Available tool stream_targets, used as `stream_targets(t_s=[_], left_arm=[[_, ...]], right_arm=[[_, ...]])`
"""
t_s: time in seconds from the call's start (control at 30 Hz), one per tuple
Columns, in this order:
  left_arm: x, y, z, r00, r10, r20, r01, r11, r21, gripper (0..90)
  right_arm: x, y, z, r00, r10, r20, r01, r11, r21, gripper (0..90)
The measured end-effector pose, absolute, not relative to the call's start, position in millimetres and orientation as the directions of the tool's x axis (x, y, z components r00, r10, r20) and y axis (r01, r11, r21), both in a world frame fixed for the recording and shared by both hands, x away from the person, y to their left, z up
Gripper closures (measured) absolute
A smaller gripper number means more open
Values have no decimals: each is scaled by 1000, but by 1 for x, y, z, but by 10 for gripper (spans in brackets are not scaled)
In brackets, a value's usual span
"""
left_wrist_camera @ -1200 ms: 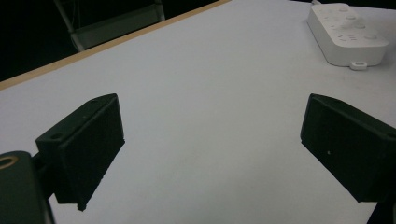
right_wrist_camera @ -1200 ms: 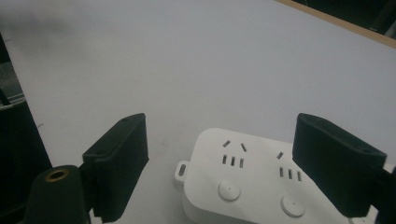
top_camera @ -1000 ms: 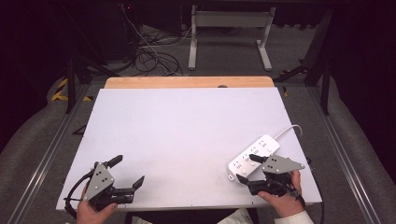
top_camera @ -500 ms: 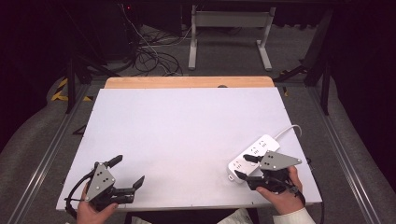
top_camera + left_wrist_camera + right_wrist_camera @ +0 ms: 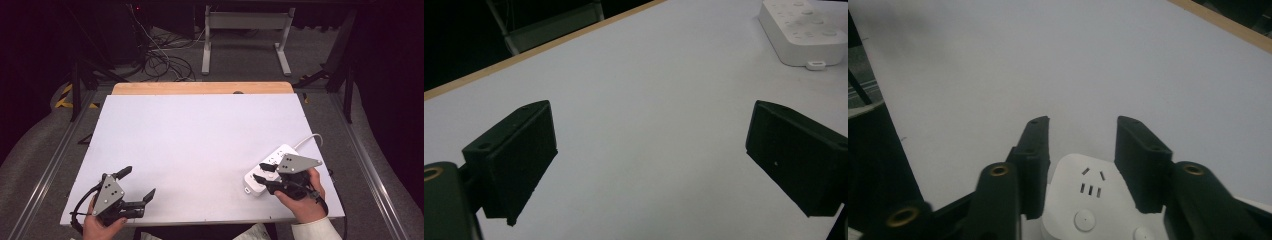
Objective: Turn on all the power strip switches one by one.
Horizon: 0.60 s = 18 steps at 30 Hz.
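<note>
In the high view the right gripper (image 5: pixel 265 177) and its grey plate cover the near half of the power strip (image 5: pixel 270 161), so whether the pads press its sides cannot be told there. In the right gripper view the power strip (image 5: pixel 1088 200) is cut off by the bottom edge. In the left gripper view the power strip (image 5: pixel 804 30) runs past the top-right corner.

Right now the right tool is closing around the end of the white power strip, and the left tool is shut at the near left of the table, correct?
Not quite: the left tool is open, not shut; the left gripper view shows its jaws wide apart over bare table. The rest holds: the right tool has just been closing around the end of the white power strip.
</note>
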State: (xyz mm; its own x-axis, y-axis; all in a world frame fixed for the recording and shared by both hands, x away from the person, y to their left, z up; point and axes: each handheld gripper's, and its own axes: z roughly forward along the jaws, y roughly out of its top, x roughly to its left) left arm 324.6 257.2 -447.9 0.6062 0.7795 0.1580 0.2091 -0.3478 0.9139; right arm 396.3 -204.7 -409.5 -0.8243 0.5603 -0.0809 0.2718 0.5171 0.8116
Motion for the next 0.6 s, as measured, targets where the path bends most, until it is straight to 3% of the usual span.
stream_targets(t_s=[0.13, 0.17, 0.2, 0.27, 0.6], left_arm=[[325, 257, -448, 602, 783, 158, 210, -346, 914, 66], [325, 258, -448, 602, 783, 156, 212, -346, 914, 66], [326, 258, -448, 603, 782, 156, 213, -347, 914, 68], [326, 258, -448, 605, 782, 152, 216, -345, 914, 68], [326, 257, -449, 603, 783, 152, 220, -347, 912, 68]], right_arm=[[400, -206, -405, -829, 556, -66, 297, 536, 790, 769], [400, -206, -405, -829, 556, -66, 297, 536, 790, 769], [402, -206, -405, -828, 557, -71, 301, 548, 780, 855], [403, -205, -405, -825, 561, -73, 317, 565, 761, 900], [411, -201, -408, -804, 591, -65, 392, 609, 689, 900]])
